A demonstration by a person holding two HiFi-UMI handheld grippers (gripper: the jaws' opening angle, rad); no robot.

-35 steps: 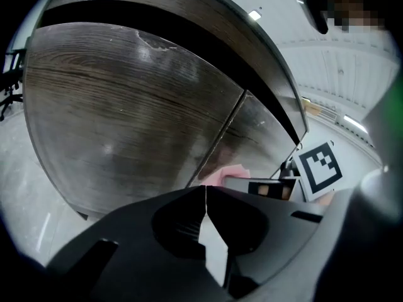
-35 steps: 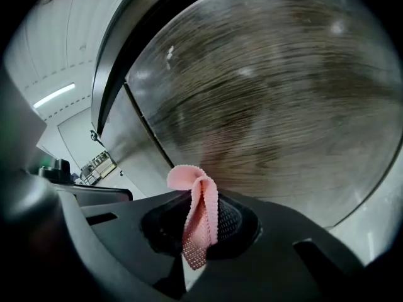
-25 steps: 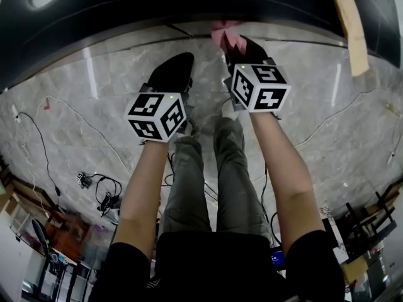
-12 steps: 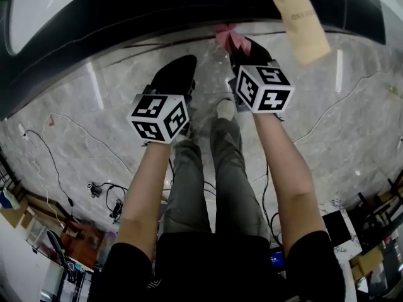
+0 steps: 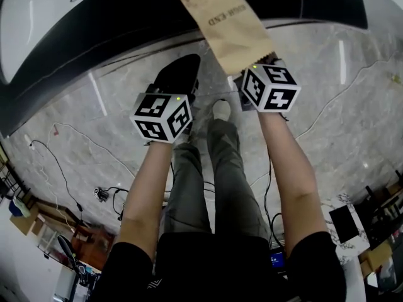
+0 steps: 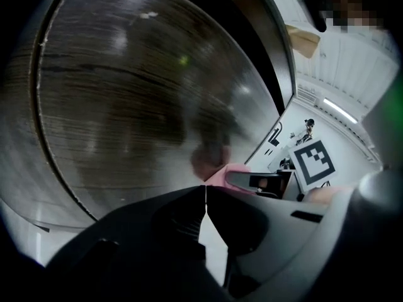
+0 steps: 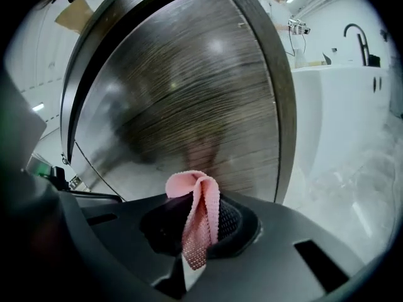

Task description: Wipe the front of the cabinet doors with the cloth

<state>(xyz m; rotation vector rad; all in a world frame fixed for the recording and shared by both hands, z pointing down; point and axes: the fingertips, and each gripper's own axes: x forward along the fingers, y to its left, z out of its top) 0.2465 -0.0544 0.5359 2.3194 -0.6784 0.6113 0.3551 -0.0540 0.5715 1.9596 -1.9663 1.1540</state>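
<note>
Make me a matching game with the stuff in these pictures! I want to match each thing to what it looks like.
Things:
1. cloth
2. left claw
3. cabinet door
4. floor

Looks:
A. grey marble
B. shut, with nothing in it
C. pink
D. dark wood grain

Pairs: 1-C, 2-B, 3-D, 4-A

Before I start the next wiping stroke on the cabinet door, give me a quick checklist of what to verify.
1. Grip: cloth pinched in the right gripper: ok.
2. Wiping edge: a fold of cloth sticks out past the jaws: ok.
3. Aim: right gripper faces the cabinet door: ok.
4. Other hand: left gripper shut and empty: ok.
5. Contact: cloth touching the door: cannot tell.
</note>
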